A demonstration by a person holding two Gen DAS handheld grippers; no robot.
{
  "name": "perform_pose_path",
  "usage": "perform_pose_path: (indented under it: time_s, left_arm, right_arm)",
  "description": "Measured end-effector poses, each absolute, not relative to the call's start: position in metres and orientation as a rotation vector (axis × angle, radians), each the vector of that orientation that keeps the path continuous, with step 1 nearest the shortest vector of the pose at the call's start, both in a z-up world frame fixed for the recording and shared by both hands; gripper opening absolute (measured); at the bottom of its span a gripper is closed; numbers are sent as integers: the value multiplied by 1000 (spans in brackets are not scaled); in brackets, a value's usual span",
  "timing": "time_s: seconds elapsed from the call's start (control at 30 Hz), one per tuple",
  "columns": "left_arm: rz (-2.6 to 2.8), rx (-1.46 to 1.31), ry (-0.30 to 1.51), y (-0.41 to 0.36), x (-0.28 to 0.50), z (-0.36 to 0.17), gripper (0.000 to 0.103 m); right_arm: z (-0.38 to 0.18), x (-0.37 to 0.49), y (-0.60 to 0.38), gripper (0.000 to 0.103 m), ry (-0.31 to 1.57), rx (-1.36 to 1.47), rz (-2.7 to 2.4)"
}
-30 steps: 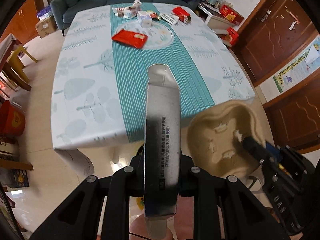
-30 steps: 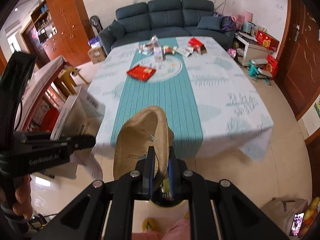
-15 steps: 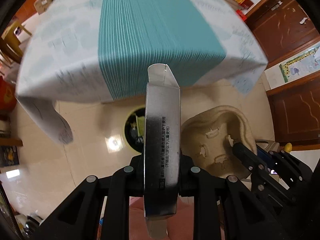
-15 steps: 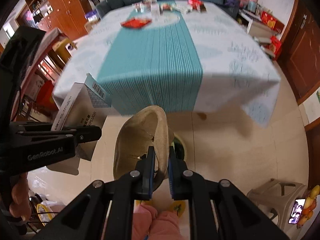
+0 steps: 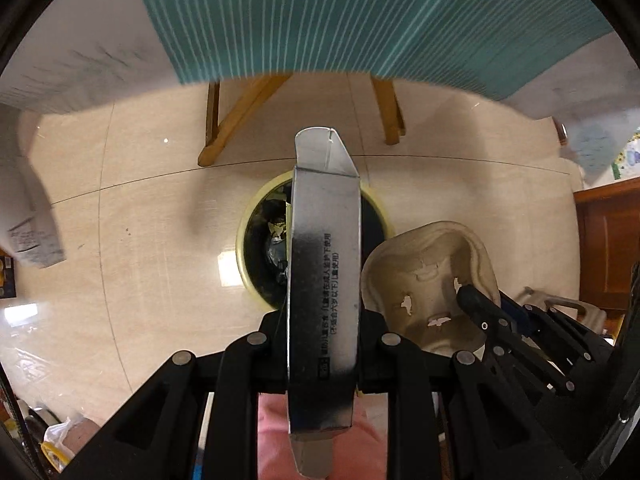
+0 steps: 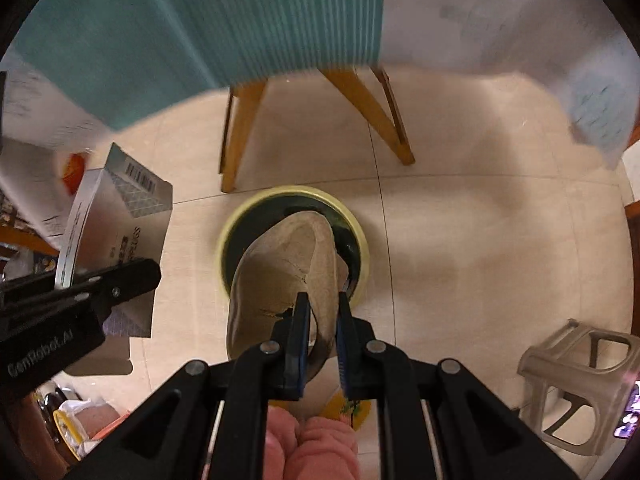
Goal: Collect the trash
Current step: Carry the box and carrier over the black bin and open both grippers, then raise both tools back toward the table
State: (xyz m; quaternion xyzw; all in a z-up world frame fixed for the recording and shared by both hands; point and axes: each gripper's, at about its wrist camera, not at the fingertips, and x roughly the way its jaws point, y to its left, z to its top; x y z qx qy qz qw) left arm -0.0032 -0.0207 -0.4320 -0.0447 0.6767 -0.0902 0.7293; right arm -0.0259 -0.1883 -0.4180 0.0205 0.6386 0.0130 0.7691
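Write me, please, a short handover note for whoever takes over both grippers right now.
Left gripper: shut on a silver carton, held over the bin, top flap open.
Right gripper: shut on the edge of a brown pulp tray, also hanging over the bin.
The bin stands on the floor by the table; it already holds some scraps.
Done: both pieces carried to the bin.
Left: open each gripper to drop them in. Whether more trash lies on the table does not show from here.
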Motion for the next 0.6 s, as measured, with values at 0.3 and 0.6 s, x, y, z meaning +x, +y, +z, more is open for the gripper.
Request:
perform_pose_path:
  time_s: [0.3,0.6]
  left_arm:
    - [-179,-35,1490,-29,17,-490,67]
    - [-142,-21,1474,-13,17,-479,85]
  right_arm:
    - [-494,-6,-194,12,1425,120,22]
    - [-503,0,-192,36,1444,188,2]
